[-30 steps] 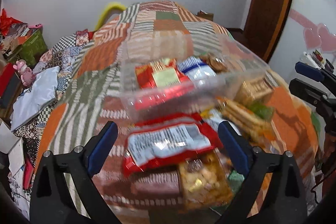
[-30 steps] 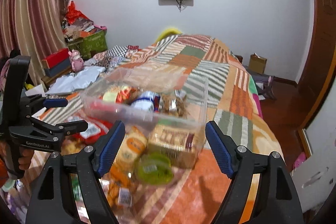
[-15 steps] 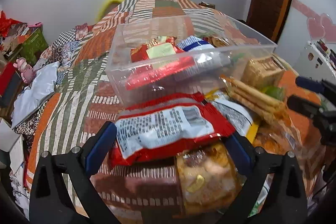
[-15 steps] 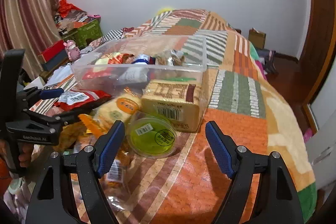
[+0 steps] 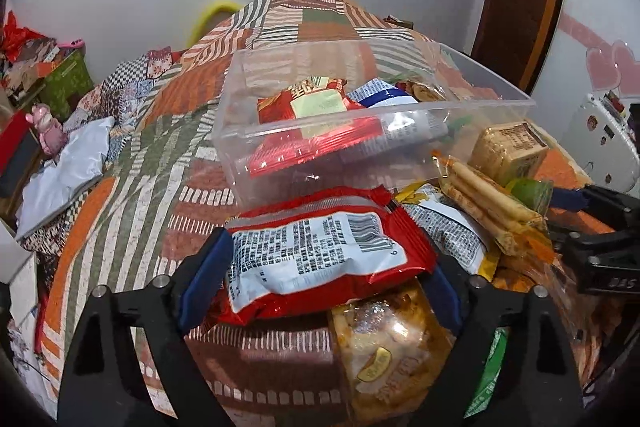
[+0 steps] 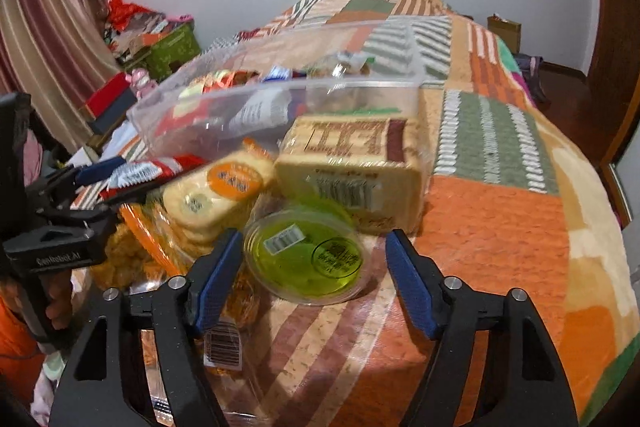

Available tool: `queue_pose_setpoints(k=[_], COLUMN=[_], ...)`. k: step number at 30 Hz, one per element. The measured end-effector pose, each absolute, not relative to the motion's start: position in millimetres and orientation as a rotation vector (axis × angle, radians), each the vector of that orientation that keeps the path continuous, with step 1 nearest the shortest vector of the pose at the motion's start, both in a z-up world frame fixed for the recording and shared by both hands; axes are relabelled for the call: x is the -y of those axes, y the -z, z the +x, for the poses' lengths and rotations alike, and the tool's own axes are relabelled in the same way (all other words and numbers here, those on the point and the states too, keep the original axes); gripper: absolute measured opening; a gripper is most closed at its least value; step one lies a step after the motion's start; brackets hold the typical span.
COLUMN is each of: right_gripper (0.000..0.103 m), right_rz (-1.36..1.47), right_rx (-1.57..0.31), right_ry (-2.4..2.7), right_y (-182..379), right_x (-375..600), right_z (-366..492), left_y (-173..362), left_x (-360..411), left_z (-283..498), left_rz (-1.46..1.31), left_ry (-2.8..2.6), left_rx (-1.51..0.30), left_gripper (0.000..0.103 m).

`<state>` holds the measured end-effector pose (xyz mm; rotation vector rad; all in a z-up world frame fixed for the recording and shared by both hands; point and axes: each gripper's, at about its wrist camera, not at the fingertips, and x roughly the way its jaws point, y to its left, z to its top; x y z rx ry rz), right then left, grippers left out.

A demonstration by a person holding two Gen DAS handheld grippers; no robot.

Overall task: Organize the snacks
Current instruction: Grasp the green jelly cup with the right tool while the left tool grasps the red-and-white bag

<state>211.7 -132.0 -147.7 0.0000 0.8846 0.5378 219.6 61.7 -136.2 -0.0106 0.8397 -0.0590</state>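
A clear plastic bin (image 5: 496, 105) sits on the patchwork bed and holds several snack packets; it also shows in the right wrist view (image 6: 408, 83). In front of it lies a pile of loose snacks. My left gripper (image 5: 320, 267) is open, its blue fingers on either side of a red packet with a white label (image 5: 320, 251). My right gripper (image 6: 314, 263) is open around a round green tub (image 6: 306, 259). A tan biscuit box (image 6: 352, 159) and a pack of round crackers (image 6: 216, 195) lie just behind the tub.
The bed's patchwork cover (image 6: 500, 227) stretches to the right and behind the bin. A bag of yellow-orange snacks (image 5: 392, 347) lies under the red packet. Cracker sticks (image 5: 484, 203) lie to the right. Boxes and clutter (image 6: 152, 43) stand beside the bed on the left.
Both grippers have moved down and forward to the snack pile. The left now brackets the red packet, the right brackets the green tub. Both stay open.
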Motion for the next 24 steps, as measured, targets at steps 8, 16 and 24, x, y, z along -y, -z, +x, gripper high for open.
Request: queue_pose_setpoints(k=[8, 16, 24], right_gripper=[0.056, 0.056, 0.055], right_rz=[0.012, 0.028, 0.037], right_rx=[-0.878, -0.856, -0.814], right_ry=[-0.547, -0.531, -0.525], right_y=[147, 142, 129], right_x=[135, 145, 150], right_z=[207, 201, 199], left_y=[135, 131, 125], left_x=[-76, -88, -86], left_z=[204, 192, 180], left_rz=[-0.079, -0.119, -0.116], left_ry=[0.083, 0.065, 0.069], left_rx=[-0.852, -0.853, -0.838], left_gripper=[0.068, 0.056, 0.05])
